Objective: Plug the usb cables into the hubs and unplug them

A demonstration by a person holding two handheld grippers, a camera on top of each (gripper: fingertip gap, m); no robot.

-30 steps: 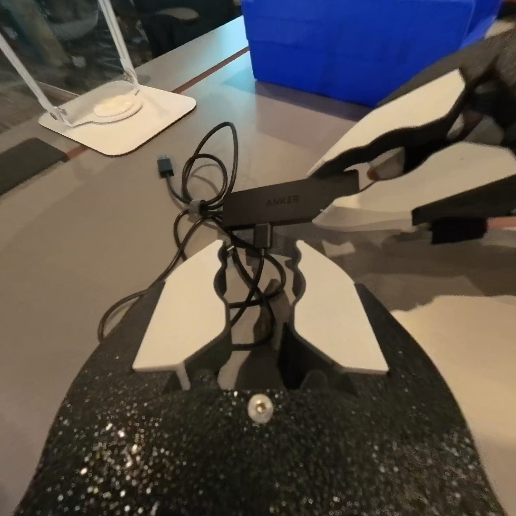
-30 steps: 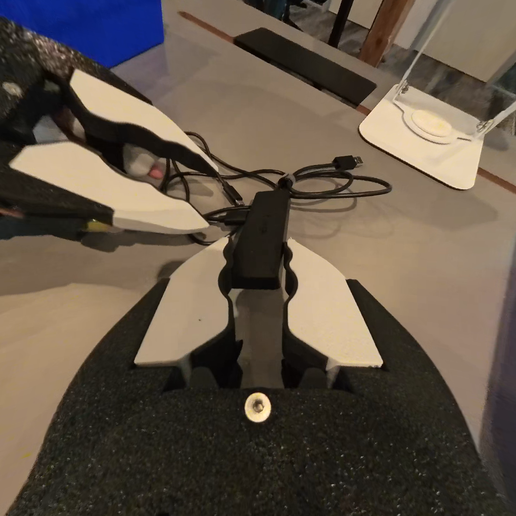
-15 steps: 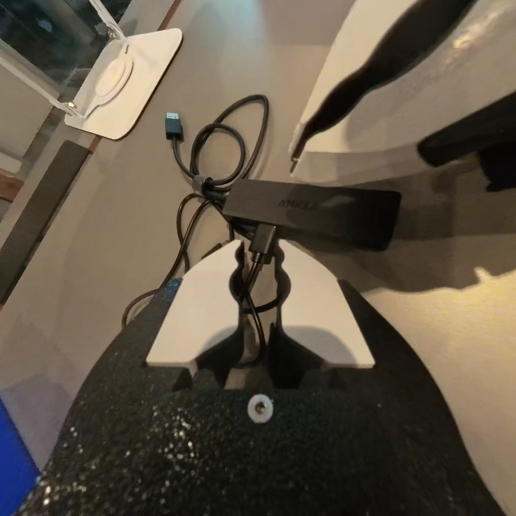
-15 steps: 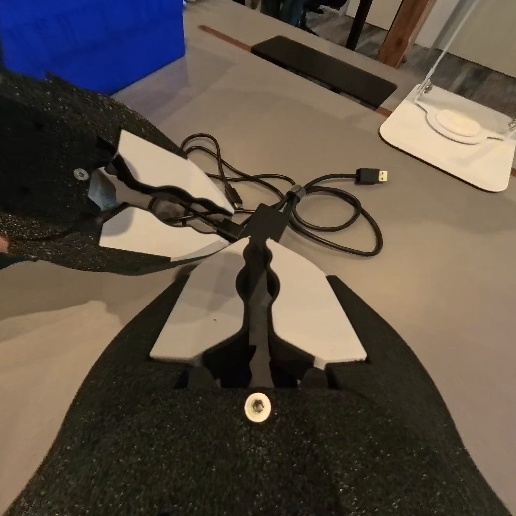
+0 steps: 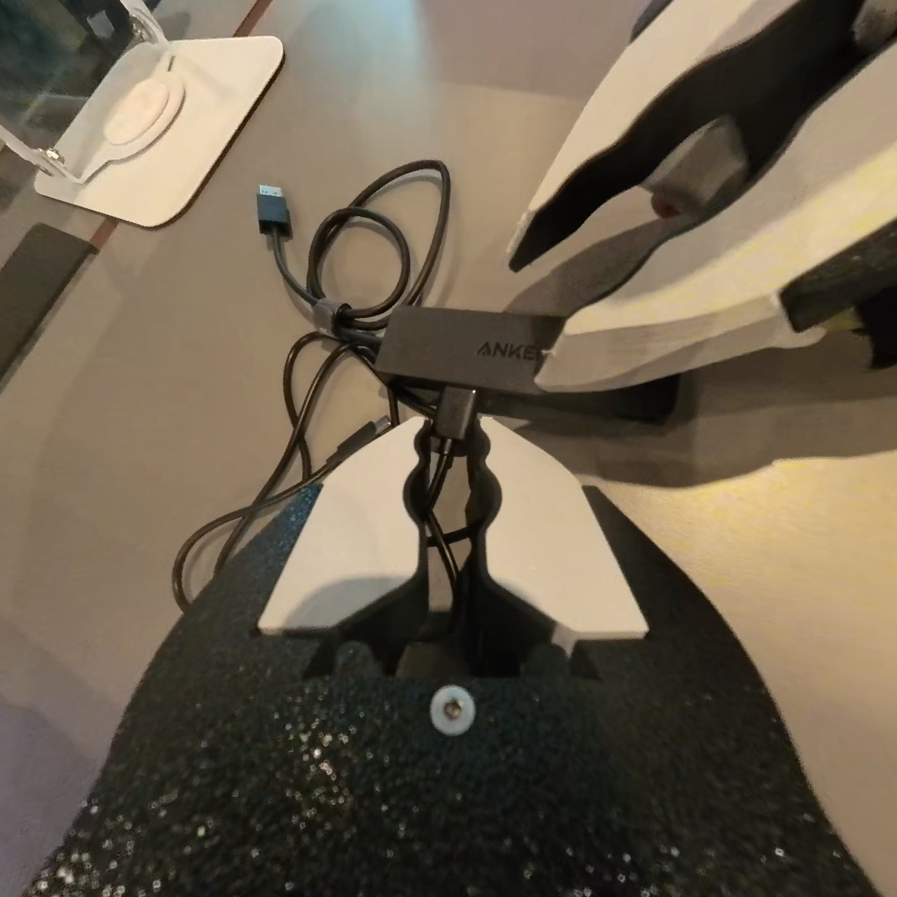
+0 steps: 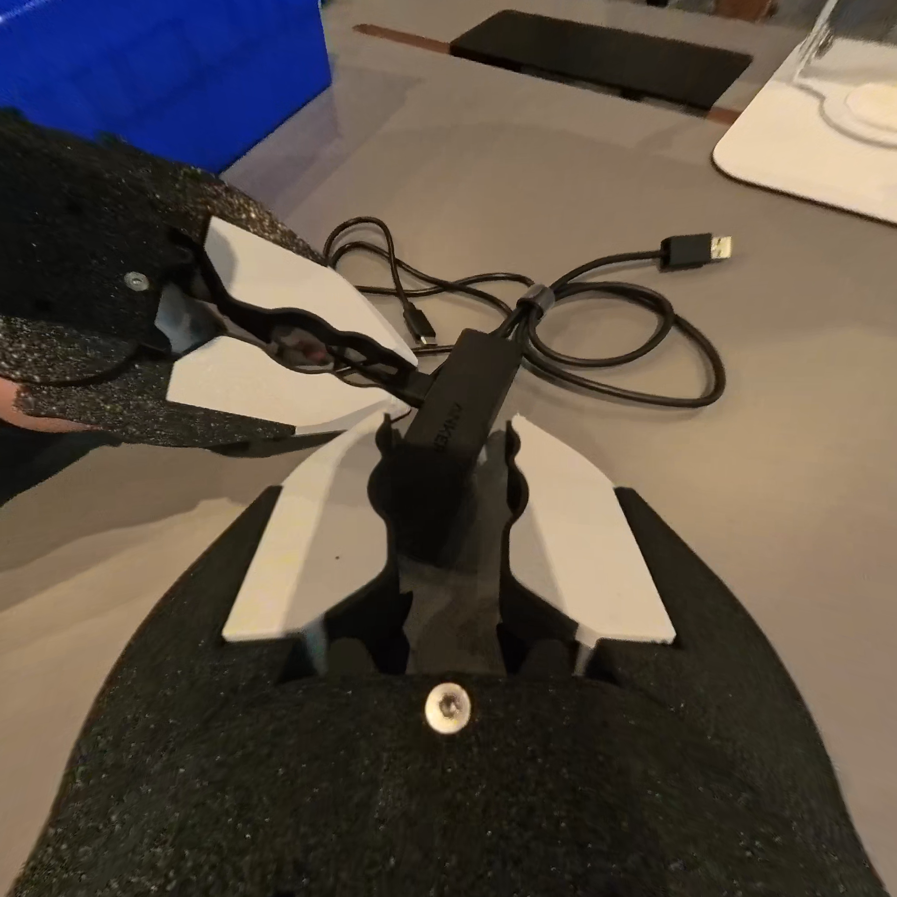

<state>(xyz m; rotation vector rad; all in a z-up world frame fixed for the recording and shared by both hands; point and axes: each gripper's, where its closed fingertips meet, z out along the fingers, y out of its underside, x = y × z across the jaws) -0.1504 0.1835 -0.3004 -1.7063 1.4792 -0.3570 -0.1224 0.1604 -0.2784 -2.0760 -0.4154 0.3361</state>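
1. Midway through the unplugging step, it appears, the left gripper (image 5: pixel 451 427) has its fingers nearly pressed together around the black cable (image 5: pixel 439 490) just behind the plug (image 5: pixel 454 412), which sits in a side port of the black hub (image 5: pixel 461 347) on the grey table (image 5: pixel 145 388).
2. Opposite it, the right gripper (image 6: pixel 449 432) stands spread, its fingers flanking the hub's near end with a gap showing on the right-hand side; it is not clamping.
3. To do this well, the right gripper would likely need to pinch the hub firmly first, and the left would do better gripping the plug body than the thin cord, then pulling straight out along the port.
4. A slanted pull could strain the connector or drag the light hub across the table.
5. Whether the left gripper's pads truly bite the cord or merely surround it cannot be told; the contact lies in shadow.
6. How deep the plug sits is hidden.
7. Loose on the table lie the hub's own coiled lead, ending in a free USB connector (image 6: pixel 694 250), and a small connector end (image 6: pixel 420 330).
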